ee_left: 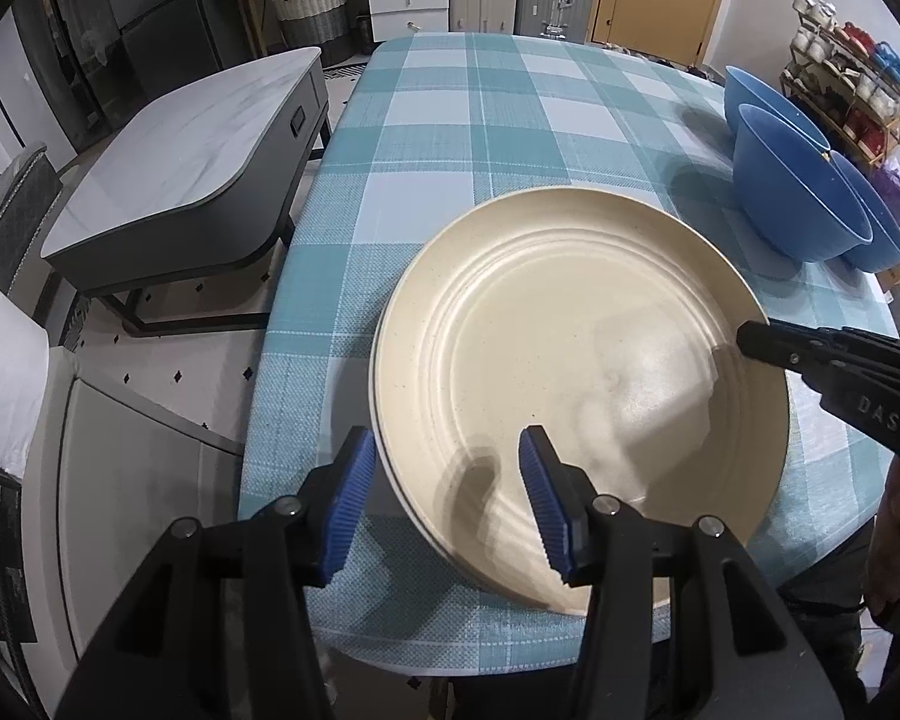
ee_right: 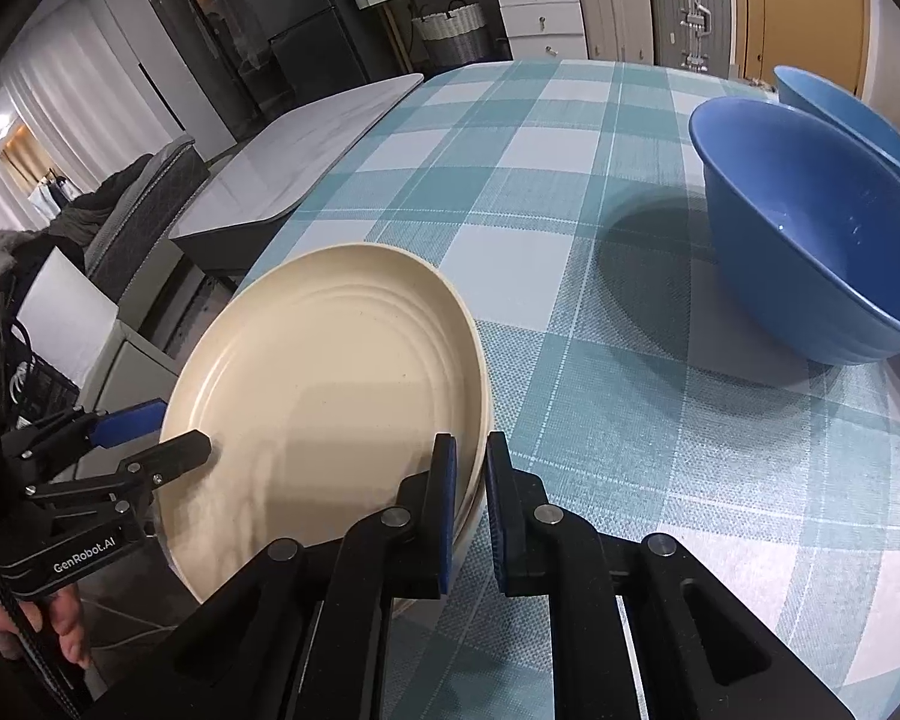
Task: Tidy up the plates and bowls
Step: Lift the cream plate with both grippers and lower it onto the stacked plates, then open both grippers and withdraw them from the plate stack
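The left gripper (ee_left: 444,498) stands part open astride the near rim of the plate (ee_left: 570,360), pads clear of it. The right gripper (ee_right: 471,510) is clamped on the plate's right rim. The plate overhangs the table (ee_left: 480,138) edge. Beyond lies open checked cloth; three blue bowls (ee_right: 810,240) crowd the far right edge.

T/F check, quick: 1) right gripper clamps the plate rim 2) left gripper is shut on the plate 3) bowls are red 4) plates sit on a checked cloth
1) True: the right gripper pinches the rim of the cream round plate.
2) False: the left gripper is open, straddling the rim.
3) False: the deep bowls are blue.
4) True: teal-and-white checked tablecloth.
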